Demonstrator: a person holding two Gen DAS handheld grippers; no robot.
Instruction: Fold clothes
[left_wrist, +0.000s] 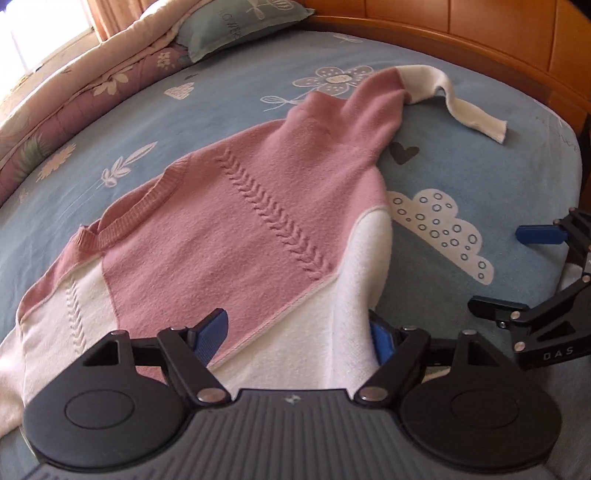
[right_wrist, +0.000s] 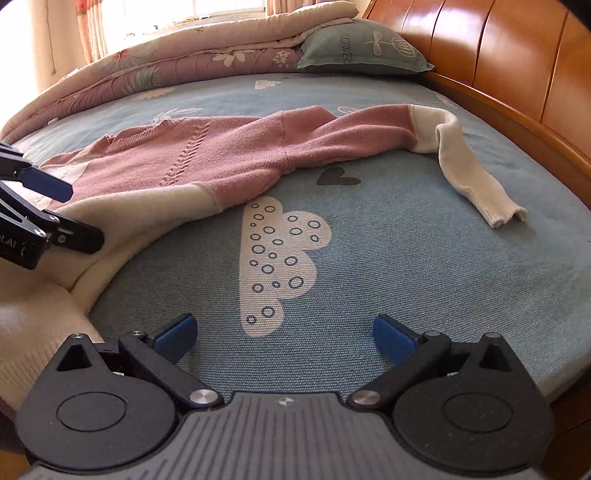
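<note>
- Sweater: pink and white knit with a raised braid pattern down the front, lying spread out on the bed sheet; its ribbed neckline faces the left of the left wrist view, its white lower part lies nearest the grippers
- Sleeve: 1 long sleeve, pink then white, stretched away from the body toward the wooden headboard, with the white cuff end bent back and lying flat on the sheet
- Left gripper: jaws spread wide over the white lower part of the sweater; the blue pads sit apart with knit fabric between them, 1 pad above the pink panel and the other at the white edge; no pinch on the cloth is visible
- Right gripper: jaws spread wide above bare sheet, beside the sweater's white edge and just below the printed white cloud; nothing lies between its pads
- Bed sheet: blue, printed with flowers, hearts and clouds
- Background: a grey-green pillow against the headboard and a folded floral quilt along the far side of the bed, beside a bright curtained window
</note>
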